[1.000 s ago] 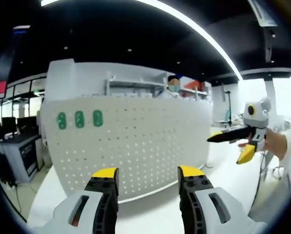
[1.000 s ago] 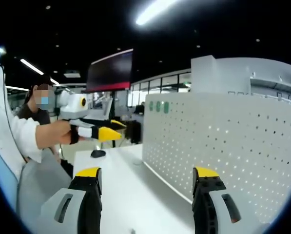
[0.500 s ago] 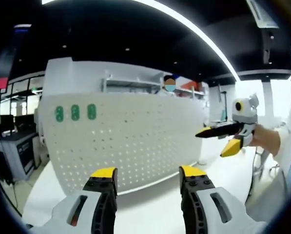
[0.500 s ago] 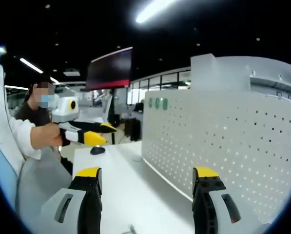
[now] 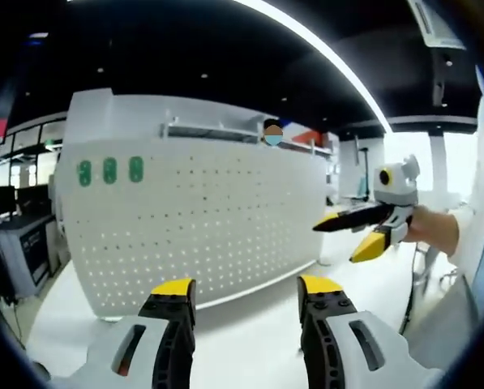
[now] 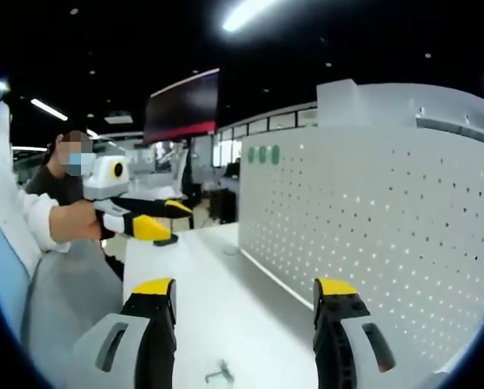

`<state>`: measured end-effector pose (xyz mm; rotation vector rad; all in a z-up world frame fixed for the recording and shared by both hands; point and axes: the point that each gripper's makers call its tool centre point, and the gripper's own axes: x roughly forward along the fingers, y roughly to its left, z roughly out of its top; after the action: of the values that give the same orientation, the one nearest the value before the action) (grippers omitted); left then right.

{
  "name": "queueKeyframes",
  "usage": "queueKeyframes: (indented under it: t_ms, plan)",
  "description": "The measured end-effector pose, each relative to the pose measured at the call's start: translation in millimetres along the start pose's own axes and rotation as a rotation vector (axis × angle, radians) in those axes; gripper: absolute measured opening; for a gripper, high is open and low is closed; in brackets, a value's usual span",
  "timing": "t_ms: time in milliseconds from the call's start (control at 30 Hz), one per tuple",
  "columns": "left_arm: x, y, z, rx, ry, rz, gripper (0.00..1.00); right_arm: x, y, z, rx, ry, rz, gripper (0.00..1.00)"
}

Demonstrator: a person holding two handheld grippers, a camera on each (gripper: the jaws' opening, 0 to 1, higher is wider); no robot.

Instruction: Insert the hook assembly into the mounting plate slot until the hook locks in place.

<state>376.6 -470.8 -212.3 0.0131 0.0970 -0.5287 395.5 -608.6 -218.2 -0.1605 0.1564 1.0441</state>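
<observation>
At six o'clock in the left gripper view, the left gripper (image 5: 246,293) rises with its two yellow-tipped jaws spread apart and nothing between them. Beyond the tips lies the white table (image 5: 258,320), and standing on it from nine o'clock across to the centre is the mounting plate (image 5: 201,227), a tall white perforated board covered in rows of small holes. Three green hooks (image 5: 109,171) sit in a row near the board's upper corner at ten o'clock. At three o'clock the right gripper (image 5: 357,235) comes in, held in a hand (image 5: 436,229); its dark upper jaw and yellow lower jaw stand parted, empty, near the board's edge but apart from it.

At six o'clock in the right gripper view, the right gripper (image 6: 246,292) also shows its jaws released and wide, holding nothing. Just below and between them, on the white table (image 6: 217,275), lies a small metal hook assembly (image 6: 220,374), touching neither jaw. The mounting plate (image 6: 371,219) fills the side from one to four o'clock, with the green hooks (image 6: 263,154) at its top near twelve o'clock. At nine o'clock the left gripper (image 6: 167,223) is held out over the table's far end by a hand (image 6: 75,223), jaws parted.
</observation>
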Motion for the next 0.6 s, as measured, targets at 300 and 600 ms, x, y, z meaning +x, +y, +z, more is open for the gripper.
queueKeyframes:
  t_ms: [300,600]
  plan:
    - [0,-0.5,-4.0,-0.002,0.001,-0.005,0.51,2,3,-15.5,0.007,-0.001,0.025,0.60]
    - [3,-5.4,-5.9,0.005,0.001,-0.024,0.52,1,0,-33.7,0.007,0.014,0.042,0.57]
